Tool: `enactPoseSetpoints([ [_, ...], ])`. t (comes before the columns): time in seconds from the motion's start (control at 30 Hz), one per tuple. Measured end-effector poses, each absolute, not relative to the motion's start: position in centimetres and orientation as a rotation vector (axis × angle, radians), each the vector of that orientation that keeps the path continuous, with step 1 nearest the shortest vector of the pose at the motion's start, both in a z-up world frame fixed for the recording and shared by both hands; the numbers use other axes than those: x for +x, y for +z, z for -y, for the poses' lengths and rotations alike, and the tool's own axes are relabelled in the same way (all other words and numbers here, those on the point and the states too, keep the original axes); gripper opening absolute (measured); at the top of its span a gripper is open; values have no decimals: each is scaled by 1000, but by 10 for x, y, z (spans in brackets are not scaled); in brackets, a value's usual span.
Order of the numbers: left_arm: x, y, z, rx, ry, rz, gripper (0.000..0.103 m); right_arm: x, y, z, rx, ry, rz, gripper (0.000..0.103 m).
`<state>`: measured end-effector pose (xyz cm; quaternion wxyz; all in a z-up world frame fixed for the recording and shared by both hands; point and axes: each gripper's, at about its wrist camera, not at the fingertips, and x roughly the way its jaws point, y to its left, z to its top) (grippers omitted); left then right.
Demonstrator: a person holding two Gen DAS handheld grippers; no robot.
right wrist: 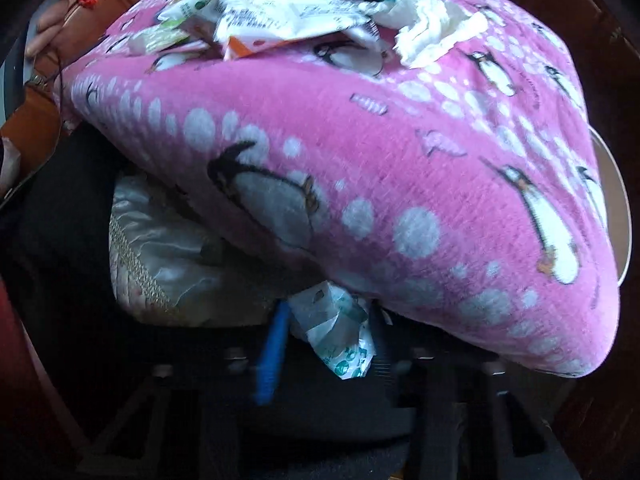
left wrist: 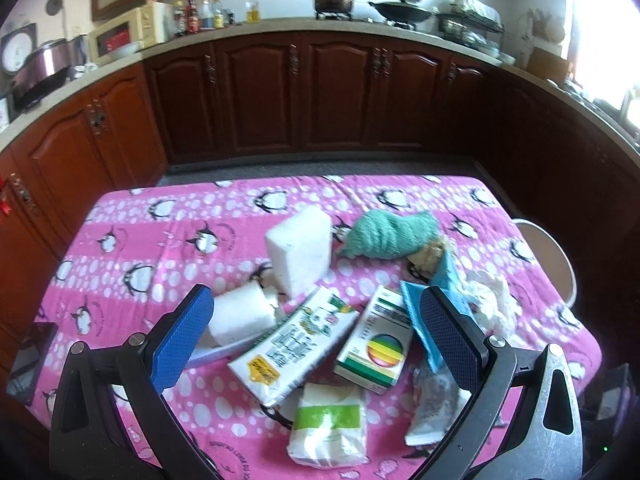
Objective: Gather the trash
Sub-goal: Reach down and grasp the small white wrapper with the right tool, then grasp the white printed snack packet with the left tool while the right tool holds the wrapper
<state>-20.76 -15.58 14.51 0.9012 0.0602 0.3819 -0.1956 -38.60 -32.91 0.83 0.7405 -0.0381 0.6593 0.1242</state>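
Trash lies on a table with a pink penguin cloth (left wrist: 160,216): a white foam block (left wrist: 300,248), a paper roll (left wrist: 240,314), a flat white packet (left wrist: 292,340), a box with a rainbow circle (left wrist: 376,344), a green-banded tissue pack (left wrist: 328,420), a blue wrapper (left wrist: 416,312), crumpled tissue (left wrist: 488,300) and a green cloth (left wrist: 392,234). My left gripper (left wrist: 316,336) is open above the packet and box. My right gripper (right wrist: 324,344) is low beside the table corner, shut on a crumpled white and green wrapper (right wrist: 340,336).
Dark wooden cabinets (left wrist: 260,92) and a cluttered counter run behind the table. A chair back (left wrist: 556,256) stands at the table's right side. Below the table corner sits a white plastic bag (right wrist: 160,248). The pink cloth (right wrist: 400,160) hangs over the edge.
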Motion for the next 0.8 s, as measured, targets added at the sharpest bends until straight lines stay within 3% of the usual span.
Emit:
enactPoseSetpoints([
  [0.17,-213,137,170,125,-551,-889,103,-386,26,332,-10,300,-1428,15],
  [0.43,-241,125,211,277,-717,-959,102,-372,100,337,84,450,-1291,15],
  [0.8,-240,103,227,313,-737,-1058,102,-337,119,375,126,337,-1169,15],
])
